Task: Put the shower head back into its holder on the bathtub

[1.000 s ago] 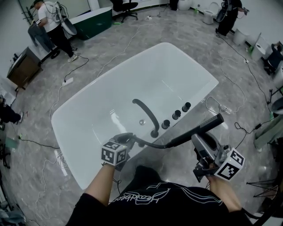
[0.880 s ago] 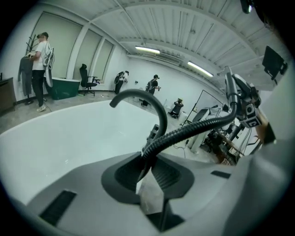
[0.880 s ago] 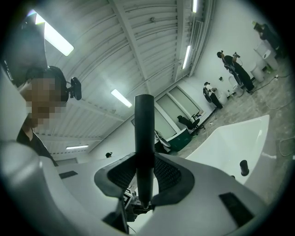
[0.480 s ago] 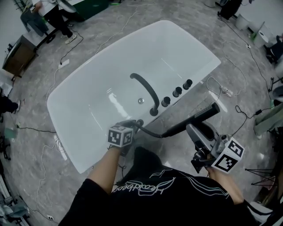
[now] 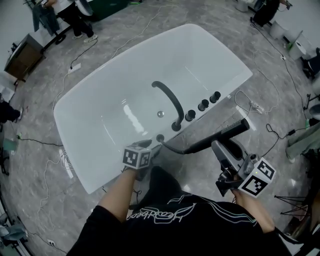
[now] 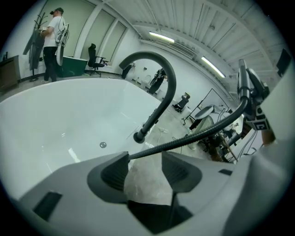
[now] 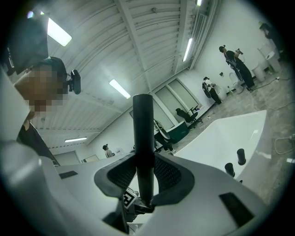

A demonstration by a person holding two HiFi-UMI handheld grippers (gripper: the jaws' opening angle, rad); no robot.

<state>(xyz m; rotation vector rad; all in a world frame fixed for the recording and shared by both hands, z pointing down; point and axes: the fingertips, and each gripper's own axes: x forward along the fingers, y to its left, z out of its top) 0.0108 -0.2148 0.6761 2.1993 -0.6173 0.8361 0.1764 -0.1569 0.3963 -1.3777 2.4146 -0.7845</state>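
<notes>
The black shower head (image 5: 225, 133) hangs level over the floor beside the white bathtub (image 5: 100, 95), with my right gripper (image 5: 220, 146) shut on its handle (image 7: 143, 138). Its black hose (image 5: 175, 149) curves left to the holder hole (image 5: 160, 138) on the tub's near rim. My left gripper (image 5: 149, 148) sits just short of that hole. Its jaws are opening, and the hose (image 6: 198, 133) runs past their tips without either pad pressing on it. The left gripper (image 6: 144, 168) points down at the rim.
A black arched faucet (image 5: 168, 101) and three black knobs (image 5: 203, 105) stand on the rim right of the holder. Cables (image 5: 250, 107) trail over the grey floor around the tub. People (image 5: 75, 15) stand at the far left, by a dark green tub.
The left gripper's jaws have spread and let go of the hose. It sank toward the tub rim, and the hose end now sits at the holder hole. The right gripper barely moved.
</notes>
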